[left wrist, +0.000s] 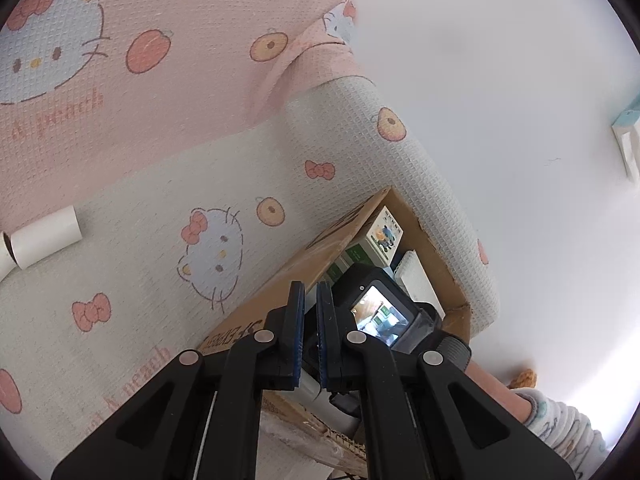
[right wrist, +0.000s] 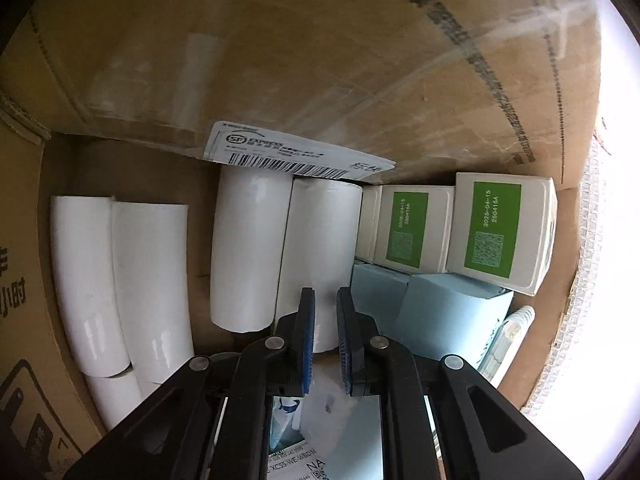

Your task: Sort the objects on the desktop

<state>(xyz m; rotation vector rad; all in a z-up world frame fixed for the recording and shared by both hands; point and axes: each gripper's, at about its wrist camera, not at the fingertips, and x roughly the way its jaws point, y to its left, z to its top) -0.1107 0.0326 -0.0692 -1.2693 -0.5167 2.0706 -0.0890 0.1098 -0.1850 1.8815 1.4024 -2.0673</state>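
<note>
The right tongs (right wrist: 325, 312), closed and empty, point into the cardboard box (right wrist: 280, 60) over a white paper roll (right wrist: 320, 240) lying beside the green-labelled cartons (right wrist: 496, 228), light but crushable, best pinched across its middle.

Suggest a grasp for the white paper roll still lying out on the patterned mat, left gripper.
Grip the white paper roll across its middle, the two fingers on opposite sides of the curved wall, coming down from above. It lies on its side on the patterned mat, another roll touching its left end, so an end-on approach looks poor. The left gripper is shut and must open first.
</note>
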